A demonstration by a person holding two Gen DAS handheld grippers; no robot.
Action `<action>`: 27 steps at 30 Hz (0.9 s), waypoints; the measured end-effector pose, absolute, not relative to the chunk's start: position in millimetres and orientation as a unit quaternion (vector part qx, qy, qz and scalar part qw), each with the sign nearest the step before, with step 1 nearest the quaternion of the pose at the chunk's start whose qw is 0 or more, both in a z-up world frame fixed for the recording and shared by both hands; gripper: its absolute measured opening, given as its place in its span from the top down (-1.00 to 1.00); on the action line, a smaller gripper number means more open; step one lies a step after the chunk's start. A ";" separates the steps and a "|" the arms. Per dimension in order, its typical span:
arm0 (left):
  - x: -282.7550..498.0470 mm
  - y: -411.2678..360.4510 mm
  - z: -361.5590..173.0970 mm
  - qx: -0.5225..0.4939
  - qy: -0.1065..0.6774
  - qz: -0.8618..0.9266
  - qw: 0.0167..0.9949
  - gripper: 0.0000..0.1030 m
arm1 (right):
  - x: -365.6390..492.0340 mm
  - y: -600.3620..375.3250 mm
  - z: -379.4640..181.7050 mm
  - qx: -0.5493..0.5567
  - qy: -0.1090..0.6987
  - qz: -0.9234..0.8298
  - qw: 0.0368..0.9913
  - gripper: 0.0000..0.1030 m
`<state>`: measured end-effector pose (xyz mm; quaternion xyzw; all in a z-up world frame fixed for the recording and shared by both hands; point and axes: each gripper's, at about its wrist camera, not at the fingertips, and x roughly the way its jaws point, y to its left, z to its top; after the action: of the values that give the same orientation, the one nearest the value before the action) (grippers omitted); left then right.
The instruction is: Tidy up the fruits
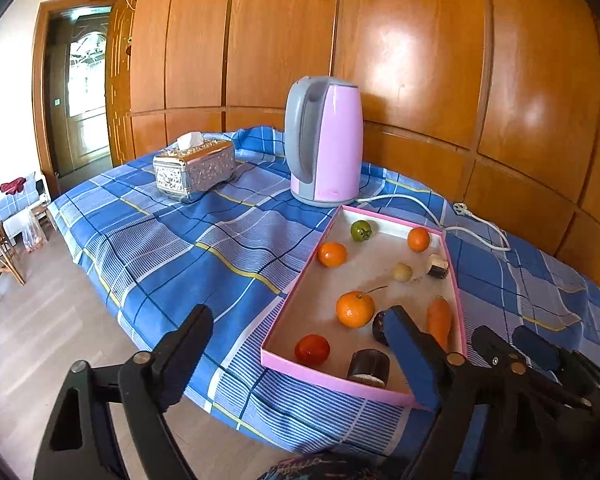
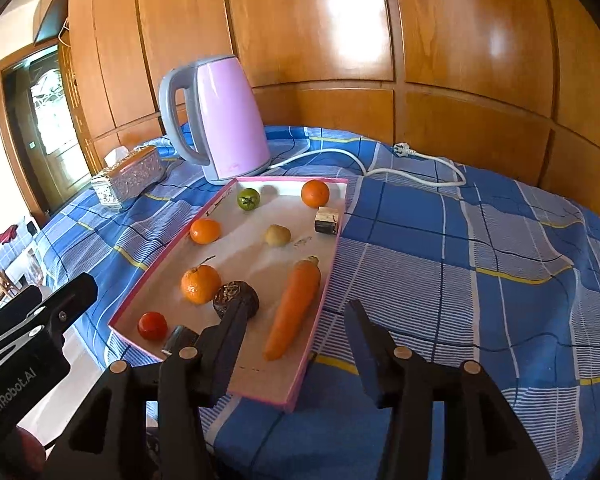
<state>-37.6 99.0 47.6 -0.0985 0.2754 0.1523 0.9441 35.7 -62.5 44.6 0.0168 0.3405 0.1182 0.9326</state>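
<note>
So both tongs, left tongs [image 1: 300,354] and right tongs [image 2: 296,346], hang spread and empty at the near end of the pink tray [image 2: 324,276], probably lining up on the carrot [image 2: 292,312].

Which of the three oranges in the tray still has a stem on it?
The nearest orange, beside the dark round fruit: a thin stem sticks up from its top. The other two oranges show none.

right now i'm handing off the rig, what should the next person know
Left claw: open, empty, near the tray's front corner.
Right claw: open, empty, over the tray's near end.
Pink tray: three oranges, red tomato, green tomato, carrot, a pale round piece and dark pieces, all loose and scattered.
Done: everything sits in the tray.
Left: grouping by kind, if wanted.
</note>
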 end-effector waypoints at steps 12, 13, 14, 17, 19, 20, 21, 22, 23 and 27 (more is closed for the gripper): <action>-54.3 94.6 50.6 -0.095 0.265 0.157 0.947 -0.81 | 21.0 -53.6 48.0 -0.005 0.335 0.124 0.934 -0.01; -54.7 95.0 50.6 -0.096 0.264 0.157 0.947 -0.81 | 20.4 -53.3 47.9 -0.006 0.335 0.124 0.934 -0.01; -55.3 95.0 50.6 -0.097 0.263 0.158 0.947 -0.81 | 19.8 -53.1 47.9 -0.006 0.335 0.124 0.934 -0.01; -55.7 95.0 51.1 -0.096 0.262 0.159 0.947 -0.85 | 19.1 -53.0 48.3 -0.008 0.334 0.124 0.934 -0.01; -56.1 94.7 51.1 -0.094 0.260 0.160 0.948 -0.88 | 18.9 -53.2 48.6 -0.006 0.334 0.123 0.934 -0.01; -56.5 94.8 51.0 -0.094 0.260 0.160 0.948 -0.89 | 18.8 -53.2 48.7 -0.005 0.334 0.123 0.935 -0.01; -56.6 94.9 50.8 -0.094 0.260 0.160 0.948 -0.89 | 19.4 -53.3 48.8 -0.005 0.334 0.123 0.934 -0.01; -56.6 94.9 50.5 -0.094 0.261 0.161 0.947 -0.89 | 19.4 -52.8 48.5 -0.005 0.335 0.124 0.934 -0.01; -56.9 95.2 50.5 -0.095 0.262 0.161 0.947 -0.89 | 19.1 -53.0 48.6 -0.006 0.335 0.124 0.934 -0.01; -55.2 97.1 48.9 -0.096 0.265 0.163 0.945 -0.89 | 18.8 -53.2 47.4 -0.004 0.337 0.126 0.933 -0.01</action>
<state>-55.2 97.1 48.9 -0.0957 0.2655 0.1625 0.9455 18.8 -53.2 47.4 -0.0045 0.3369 0.1256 0.9331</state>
